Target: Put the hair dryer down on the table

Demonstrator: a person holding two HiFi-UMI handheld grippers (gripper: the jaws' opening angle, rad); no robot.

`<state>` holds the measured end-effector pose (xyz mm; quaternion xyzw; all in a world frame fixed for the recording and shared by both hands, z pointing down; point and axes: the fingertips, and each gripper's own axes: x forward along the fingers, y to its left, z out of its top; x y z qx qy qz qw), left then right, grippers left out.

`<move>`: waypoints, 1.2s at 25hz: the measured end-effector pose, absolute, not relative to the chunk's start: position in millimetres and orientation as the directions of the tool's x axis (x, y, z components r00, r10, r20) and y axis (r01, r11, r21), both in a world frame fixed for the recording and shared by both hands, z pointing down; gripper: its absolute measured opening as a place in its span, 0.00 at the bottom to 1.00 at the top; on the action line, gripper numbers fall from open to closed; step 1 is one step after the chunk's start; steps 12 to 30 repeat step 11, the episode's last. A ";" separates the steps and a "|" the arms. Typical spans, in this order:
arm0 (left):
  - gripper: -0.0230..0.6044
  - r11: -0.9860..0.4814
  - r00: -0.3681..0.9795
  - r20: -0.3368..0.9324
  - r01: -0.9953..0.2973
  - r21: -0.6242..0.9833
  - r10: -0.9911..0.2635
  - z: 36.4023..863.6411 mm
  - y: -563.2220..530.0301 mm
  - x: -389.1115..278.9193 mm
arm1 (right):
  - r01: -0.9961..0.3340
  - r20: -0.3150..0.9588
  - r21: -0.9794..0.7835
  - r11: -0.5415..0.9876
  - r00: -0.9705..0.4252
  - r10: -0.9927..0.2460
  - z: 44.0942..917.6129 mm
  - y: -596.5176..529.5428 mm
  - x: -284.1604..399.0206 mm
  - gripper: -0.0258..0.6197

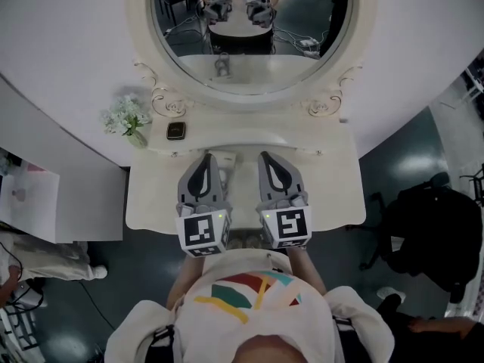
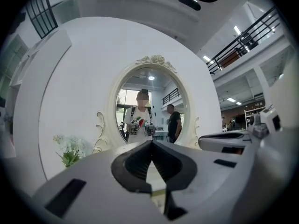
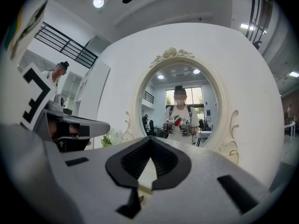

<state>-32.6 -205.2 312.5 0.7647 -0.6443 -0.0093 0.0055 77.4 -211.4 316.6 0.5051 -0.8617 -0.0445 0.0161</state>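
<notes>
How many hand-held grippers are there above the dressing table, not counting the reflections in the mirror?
2. The left hand-held gripper is over the middle of the table, and the right hand-held gripper is just beside it on its right. Both are shut and empty. None seems hidden.

**White shirt, pale grey grippers**

Wears a white shirt [image 1: 253, 301] with loose white sleeves [image 1: 144, 331] and a chest print of slanted bands in green, red, yellow and teal. Has dark straps [image 1: 160, 339] over both shoulders. Shows smooth, pale grey moulded shells on the left gripper [image 1: 206, 157] and the right gripper [image 1: 266, 157], each with a black teardrop-shaped inset on top and black ribbed pads [image 2: 138, 162] lining the jaws. Bears at the rear of each a white cube [image 1: 203, 233] printed with bold black square markers, with a small green light at one upper corner
</notes>
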 end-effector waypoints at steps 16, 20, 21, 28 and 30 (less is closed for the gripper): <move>0.04 -0.151 0.151 -0.013 -0.988 0.029 -0.988 308.4 -200.7 -41.9 | -0.865 -0.013 0.097 0.492 -0.496 -0.868 317.0 -206.7 73.5 0.04; 0.04 -0.151 0.151 -0.013 -0.988 0.029 -0.988 308.4 -200.7 -41.9 | -0.865 -0.013 0.097 0.492 -0.496 -0.868 317.0 -206.7 73.5 0.04; 0.04 -0.151 0.151 -0.013 -0.988 0.029 -0.988 308.4 -200.7 -41.9 | -0.865 -0.013 0.097 0.492 -0.496 -0.868 317.0 -206.7 73.5 0.04; 0.04 -0.151 0.151 -0.013 -0.988 0.029 -0.988 308.4 -200.7 -41.9 | -0.865 -0.013 0.097 0.492 -0.496 -0.868 317.0 -206.7 73.5 0.04; 0.04 -0.151 0.151 -0.013 -0.988 0.029 -0.988 308.4 -200.7 -41.9 | -0.865 -0.013 0.097 0.492 -0.496 -0.868 317.0 -206.7 73.5 0.04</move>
